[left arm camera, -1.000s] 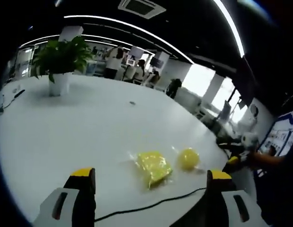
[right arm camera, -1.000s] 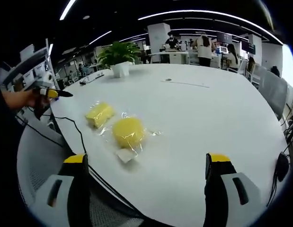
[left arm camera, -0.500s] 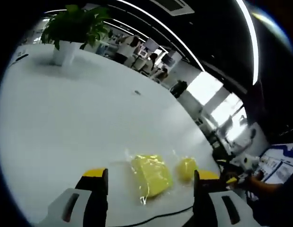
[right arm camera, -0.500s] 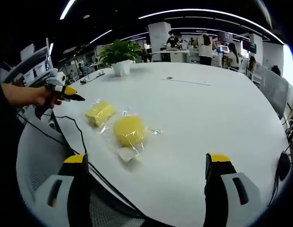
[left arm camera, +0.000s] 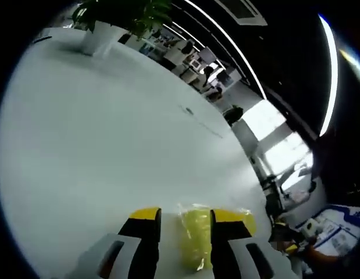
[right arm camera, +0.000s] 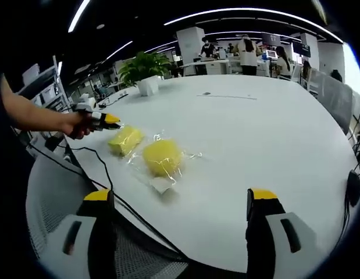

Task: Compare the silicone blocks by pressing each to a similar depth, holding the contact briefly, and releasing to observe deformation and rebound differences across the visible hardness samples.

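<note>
Bare white table (right arm camera: 273,133) beyond the blocks; black cable (right arm camera: 118,200) crosses its near edge.

In the left gripper view, the near end of the yellow square silicone block in clear wrap (left arm camera: 195,241) is hidden between the jaws. The round yellow silicone block (left arm camera: 245,220) peeks from behind the right jaw. Far people by the desks (right arm camera: 248,53) are too small to tell.

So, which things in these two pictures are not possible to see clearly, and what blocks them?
- Left gripper view: the round block sits mostly behind the left gripper's jaw.
- Left gripper view: whether the jaws touch the rectangular block is unclear, because of blur.
- Right gripper view: the left gripper looks too small to judge contact.
- Right gripper view: the black cable runs off behind the right gripper.
</note>
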Action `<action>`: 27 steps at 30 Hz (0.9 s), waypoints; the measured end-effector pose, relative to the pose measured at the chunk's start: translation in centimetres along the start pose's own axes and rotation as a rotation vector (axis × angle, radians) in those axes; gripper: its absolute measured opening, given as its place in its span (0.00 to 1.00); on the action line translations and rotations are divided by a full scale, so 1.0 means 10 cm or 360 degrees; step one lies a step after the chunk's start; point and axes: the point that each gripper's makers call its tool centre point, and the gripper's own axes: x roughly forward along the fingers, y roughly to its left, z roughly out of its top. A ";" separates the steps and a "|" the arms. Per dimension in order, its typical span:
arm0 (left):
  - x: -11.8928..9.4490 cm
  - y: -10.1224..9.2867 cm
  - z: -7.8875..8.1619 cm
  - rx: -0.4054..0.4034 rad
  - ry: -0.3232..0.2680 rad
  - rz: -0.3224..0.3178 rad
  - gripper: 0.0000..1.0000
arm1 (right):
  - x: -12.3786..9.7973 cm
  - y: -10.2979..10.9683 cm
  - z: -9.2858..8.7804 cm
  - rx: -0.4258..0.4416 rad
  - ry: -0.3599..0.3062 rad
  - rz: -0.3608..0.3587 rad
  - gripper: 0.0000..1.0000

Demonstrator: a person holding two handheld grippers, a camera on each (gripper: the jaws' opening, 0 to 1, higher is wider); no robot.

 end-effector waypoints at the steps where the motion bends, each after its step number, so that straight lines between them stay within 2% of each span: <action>1: 0.02 -0.01 0.00 -0.0014 0.0003 -0.0026 0.33 | 0.00 -0.01 -0.02 -0.0005 0.0006 -0.0002 0.89; 4: 0.08 0.02 -0.01 -0.0059 0.0008 -0.0021 0.30 | 0.03 -0.05 -0.03 -0.0047 0.0023 -0.0027 0.92; 7: 0.12 0.10 -0.03 -0.0114 0.0023 0.0024 0.23 | 0.05 -0.07 0.05 -0.0026 -0.0011 -0.0043 0.96; 13: 0.20 0.08 -0.06 -0.0139 0.0047 0.0006 0.18 | 0.07 -0.08 0.09 -0.0001 -0.0026 -0.0037 0.96; 17: 0.24 0.05 -0.07 -0.0130 0.0054 -0.0013 0.07 | 0.09 -0.11 0.06 0.0026 -0.0015 -0.0033 0.95; 19: 0.27 0.03 -0.07 -0.0143 0.0057 -0.0028 0.06 | 0.09 -0.10 0.06 0.0016 -0.0003 -0.0033 0.94; 20: 0.28 0.02 -0.07 -0.0140 0.0064 -0.0029 0.05 | 0.10 -0.09 0.05 0.0008 0.0004 -0.0032 0.94; 22: 0.29 0.00 -0.12 -0.0046 0.0112 -0.0020 0.03 | 0.11 -0.08 0.03 -0.0013 0.0022 -0.0027 0.93; 24: 0.30 -0.01 -0.15 -0.0039 0.0140 -0.0022 0.00 | 0.11 -0.07 0.03 -0.0012 0.0020 -0.0022 0.93; 27: 0.31 0.00 -0.14 -0.0009 0.0151 0.0003 0.00 | 0.11 -0.09 0.02 -0.0011 0.0023 -0.0027 0.93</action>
